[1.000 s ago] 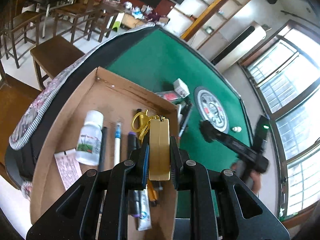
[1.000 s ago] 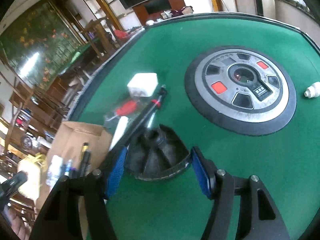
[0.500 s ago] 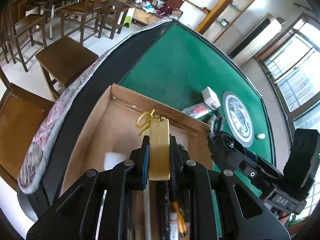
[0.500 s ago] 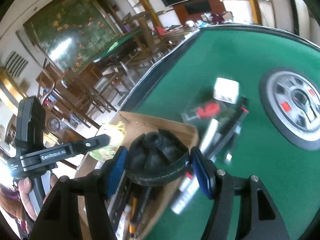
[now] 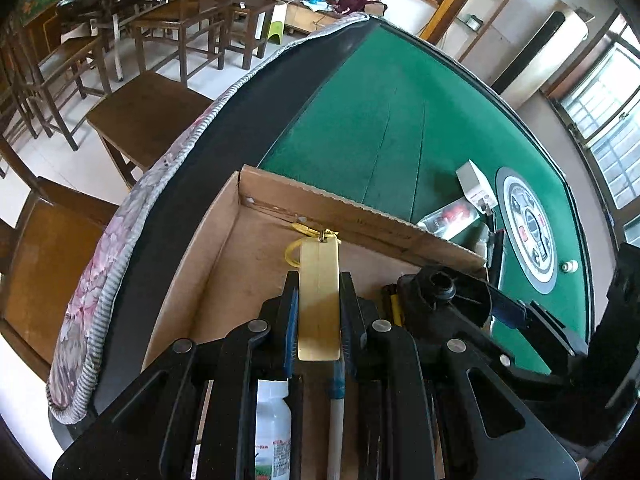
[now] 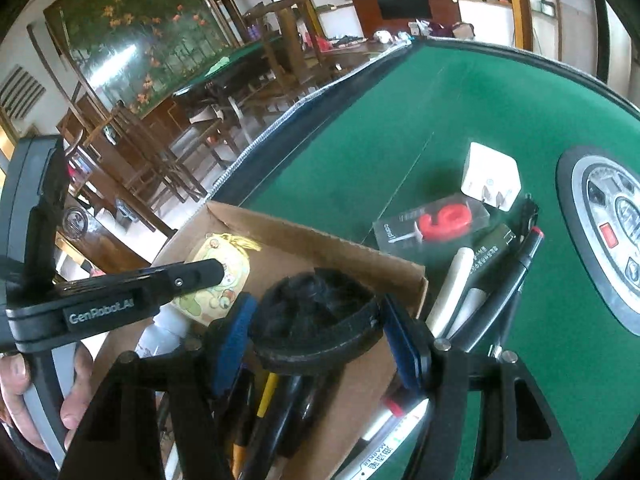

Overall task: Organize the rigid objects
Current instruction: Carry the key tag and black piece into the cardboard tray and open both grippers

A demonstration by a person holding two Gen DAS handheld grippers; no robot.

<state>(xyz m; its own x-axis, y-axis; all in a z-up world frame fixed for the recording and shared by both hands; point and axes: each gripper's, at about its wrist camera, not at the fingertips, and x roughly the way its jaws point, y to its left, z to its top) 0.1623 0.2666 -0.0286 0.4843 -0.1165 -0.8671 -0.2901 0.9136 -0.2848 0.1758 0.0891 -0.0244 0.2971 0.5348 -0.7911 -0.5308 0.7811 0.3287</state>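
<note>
A flat yellow keychain tag (image 5: 319,300) is being gripped edge-on by the left gripper (image 5: 319,320) above the open brown cardboard box (image 5: 280,196); a round black ribbed cap (image 6: 316,320), clamped by the right gripper (image 6: 318,344), is being held beside it over the box's near-right corner.

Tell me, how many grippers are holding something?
2. The left gripper pinches a flat yellow charm above the cardboard box. The right gripper clamps a black round part over the same box, right beside it.
</note>
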